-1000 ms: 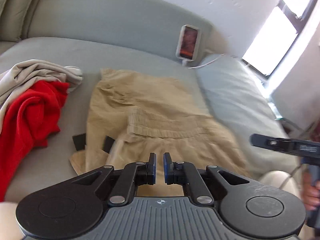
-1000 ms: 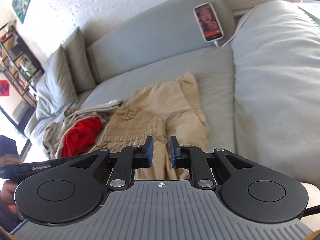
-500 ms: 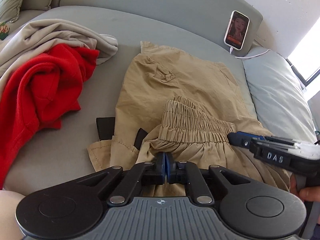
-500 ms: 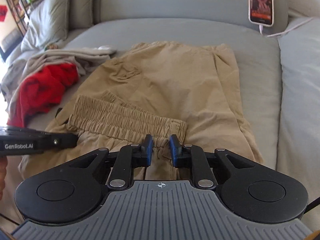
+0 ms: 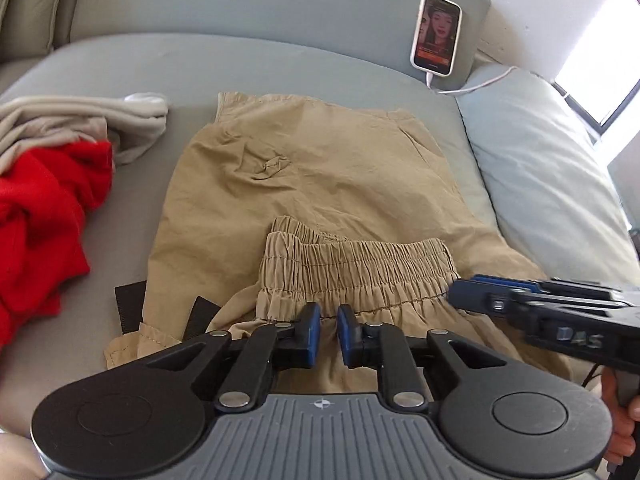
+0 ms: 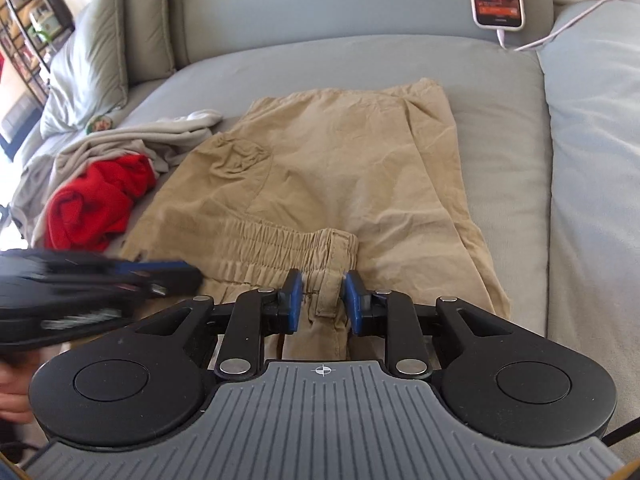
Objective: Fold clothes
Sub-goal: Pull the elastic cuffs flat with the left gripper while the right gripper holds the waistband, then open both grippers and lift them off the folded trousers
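Note:
Tan trousers [image 5: 332, 176] lie folded on the grey sofa seat, with the elastic waistband [image 5: 356, 268] folded over on top at the near edge; they also show in the right wrist view [image 6: 340, 168]. My left gripper [image 5: 328, 334] is slightly open just above the waistband's near left part, holding nothing. My right gripper [image 6: 322, 300] is open with its jaws either side of a belt loop [image 6: 326, 292] at the waistband's right end. Each gripper shows in the other's view, the right one [image 5: 540, 308] and the left one [image 6: 100, 280].
A red garment [image 5: 44, 220] and a beige garment [image 5: 80, 124] lie heaped to the left of the trousers. A phone [image 5: 436, 36] leans on the sofa back with a white cable. A pale cushion [image 5: 552, 168] lies at the right. Black straps [image 5: 132, 300] stick out under the trousers.
My left gripper was shut half a second ago and has opened slightly. My right gripper has opened wider and moved down onto the waistband's right end. Both have come closer to the trousers.

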The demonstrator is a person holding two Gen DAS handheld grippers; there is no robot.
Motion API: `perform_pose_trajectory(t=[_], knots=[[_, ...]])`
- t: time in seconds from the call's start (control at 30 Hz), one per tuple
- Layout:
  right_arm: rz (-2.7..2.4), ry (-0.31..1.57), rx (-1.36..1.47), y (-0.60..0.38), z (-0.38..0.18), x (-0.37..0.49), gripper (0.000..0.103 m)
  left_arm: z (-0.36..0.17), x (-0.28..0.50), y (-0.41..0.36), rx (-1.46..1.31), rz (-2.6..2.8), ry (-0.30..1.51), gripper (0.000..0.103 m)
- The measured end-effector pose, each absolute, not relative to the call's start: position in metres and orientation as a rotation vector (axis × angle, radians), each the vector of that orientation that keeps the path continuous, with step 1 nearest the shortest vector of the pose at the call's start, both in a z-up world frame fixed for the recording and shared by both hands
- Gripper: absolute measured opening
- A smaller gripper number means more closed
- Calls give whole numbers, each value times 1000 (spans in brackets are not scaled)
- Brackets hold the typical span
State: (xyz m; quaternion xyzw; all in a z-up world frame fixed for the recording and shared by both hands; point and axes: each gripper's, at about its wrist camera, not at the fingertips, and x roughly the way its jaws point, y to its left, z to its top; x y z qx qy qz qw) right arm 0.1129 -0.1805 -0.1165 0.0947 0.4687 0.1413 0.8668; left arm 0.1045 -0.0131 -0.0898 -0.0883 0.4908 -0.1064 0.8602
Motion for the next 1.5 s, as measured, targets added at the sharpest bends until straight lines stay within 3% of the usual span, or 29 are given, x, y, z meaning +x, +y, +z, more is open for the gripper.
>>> perform_pose_trajectory(t=[0.1, 0.2, 0.23, 0.33, 0.4, 0.5, 0.63, 0.8, 1.0, 1.17, 1.23, 1.33, 1.37, 1.4, 1.5], knots=[[298, 938, 303, -203, -96, 101, 29, -86, 101, -12, -172, -242, 1038, 18], [279, 910, 424, -235, -73, 90, 53, -70, 91, -15, -179, -265, 1034, 14], [273, 904, 464, -246, -67, 86, 54, -63, 87, -17, -181, -281, 1019, 21], [262, 871, 546, -272, -46, 81, 61, -44, 83, -20, -228, -321, 996, 25], [220, 796, 516, -280, -30, 81, 79, -41, 89, -24, -248, -335, 993, 27], [190, 703, 493, -291, -13, 92, 84, -58, 107, -36, -216, -326, 1038, 26], [200, 793, 526, -300, -41, 146, 84, -85, 123, -43, -198, -335, 1081, 24], [245, 946, 547, -306, -104, 215, 73, -92, 126, -38, -203, -347, 1097, 27], [317, 1070, 720, -311, -172, 281, 72, -94, 126, -34, -221, -360, 1102, 27], [397, 1029, 893, -316, -206, 305, 72, -95, 125, -32, -220, -371, 1094, 28], [410, 1021, 913, -313, -213, 312, 68, -95, 124, -32, -212, -371, 1088, 28], [397, 1020, 826, -301, -210, 317, 52, -95, 123, -33, -206, -368, 1084, 28], [387, 1026, 786, -297, -209, 318, 17, -95, 123, -33, -208, -366, 1084, 27], [374, 1029, 756, -292, -207, 317, 5, -95, 123, -33, -205, -366, 1083, 28], [348, 991, 625, -275, -188, 305, 4, -92, 118, -38, -155, -368, 1066, 27]])
